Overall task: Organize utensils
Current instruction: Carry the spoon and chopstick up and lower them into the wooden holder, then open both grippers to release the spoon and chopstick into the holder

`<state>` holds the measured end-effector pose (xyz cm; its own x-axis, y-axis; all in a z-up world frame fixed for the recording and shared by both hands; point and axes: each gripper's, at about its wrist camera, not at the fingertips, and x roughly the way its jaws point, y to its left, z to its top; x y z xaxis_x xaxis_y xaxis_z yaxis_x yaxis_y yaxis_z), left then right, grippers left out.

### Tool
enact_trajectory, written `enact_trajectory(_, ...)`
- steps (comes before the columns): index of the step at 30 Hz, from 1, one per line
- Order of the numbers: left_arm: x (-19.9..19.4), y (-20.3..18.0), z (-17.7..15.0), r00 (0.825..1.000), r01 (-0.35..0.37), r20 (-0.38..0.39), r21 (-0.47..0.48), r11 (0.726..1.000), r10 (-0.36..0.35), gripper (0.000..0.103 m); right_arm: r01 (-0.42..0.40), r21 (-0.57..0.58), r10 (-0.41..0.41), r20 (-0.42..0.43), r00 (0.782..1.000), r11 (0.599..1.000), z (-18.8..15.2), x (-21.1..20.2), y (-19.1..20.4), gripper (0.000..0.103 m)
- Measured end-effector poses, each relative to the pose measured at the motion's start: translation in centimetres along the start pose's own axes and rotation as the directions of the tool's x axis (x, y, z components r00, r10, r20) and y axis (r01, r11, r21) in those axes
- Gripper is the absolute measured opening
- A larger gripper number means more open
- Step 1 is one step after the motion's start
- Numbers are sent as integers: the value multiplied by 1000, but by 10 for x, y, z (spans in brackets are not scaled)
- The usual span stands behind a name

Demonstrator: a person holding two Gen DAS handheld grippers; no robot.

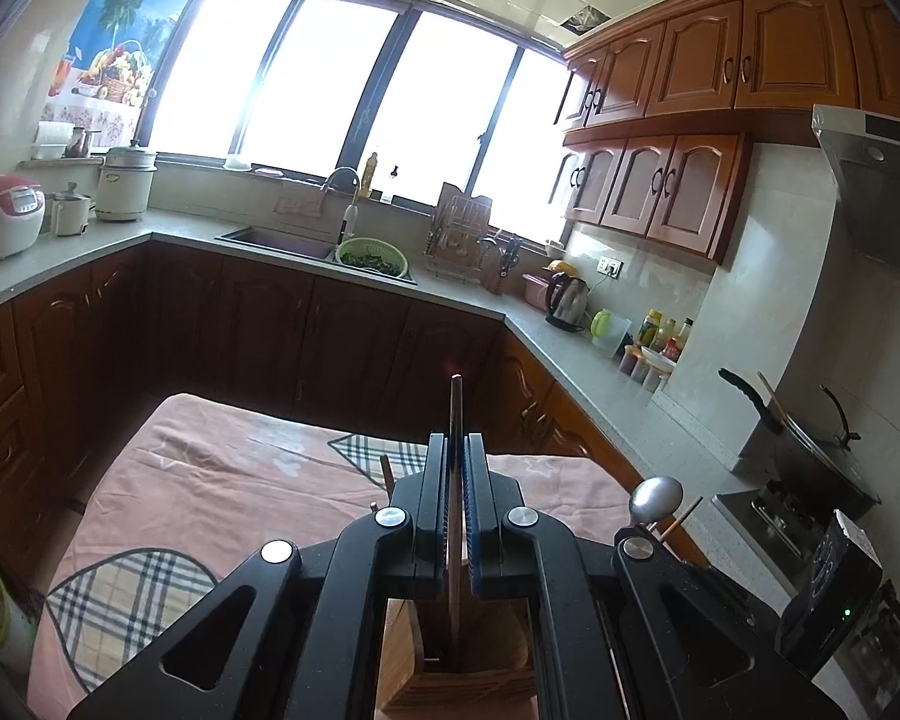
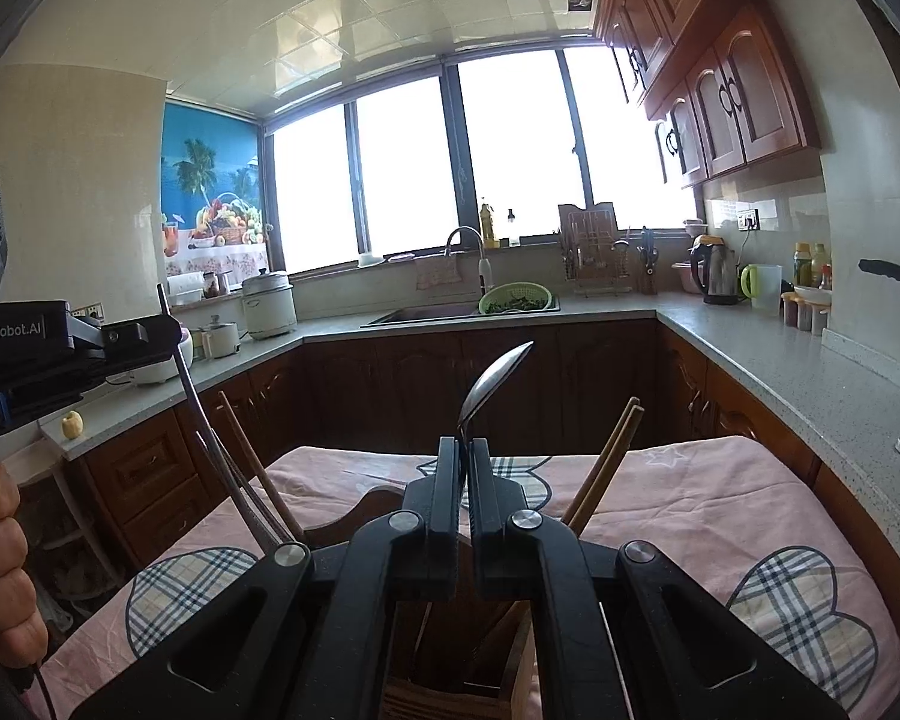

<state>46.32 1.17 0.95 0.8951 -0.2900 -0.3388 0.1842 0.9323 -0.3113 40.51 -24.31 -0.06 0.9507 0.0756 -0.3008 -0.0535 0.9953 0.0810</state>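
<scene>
My left gripper is shut on a thin chopstick that stands upright, its lower end inside a wooden utensil holder right below the fingers. It also shows from the side in the right wrist view, with the chopstick slanting down into the holder. My right gripper is shut on the handle of a metal spoon, bowl pointing up, above the same holder. The spoon bowl shows at the right of the left wrist view. More wooden chopsticks lean in the holder.
The holder stands on a table under a pink cloth with plaid heart patches. Kitchen counters wrap around, with a sink, a green colander, a kettle, and a wok on the stove at the right.
</scene>
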Motion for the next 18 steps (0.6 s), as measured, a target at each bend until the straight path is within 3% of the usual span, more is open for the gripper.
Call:
enact_trajectory(10, 23, -15, -39, 999, -16, -33, 55, 998, 18, 3, -18, -8, 17, -64, 998, 1000, -30, 10, 7, 3)
enact_trajectory(18, 25, -1, -45, 999, -34, -33, 66, 997, 36, 3, -38, -2, 38, -132, 990, 999, -37, 19, 4, 3)
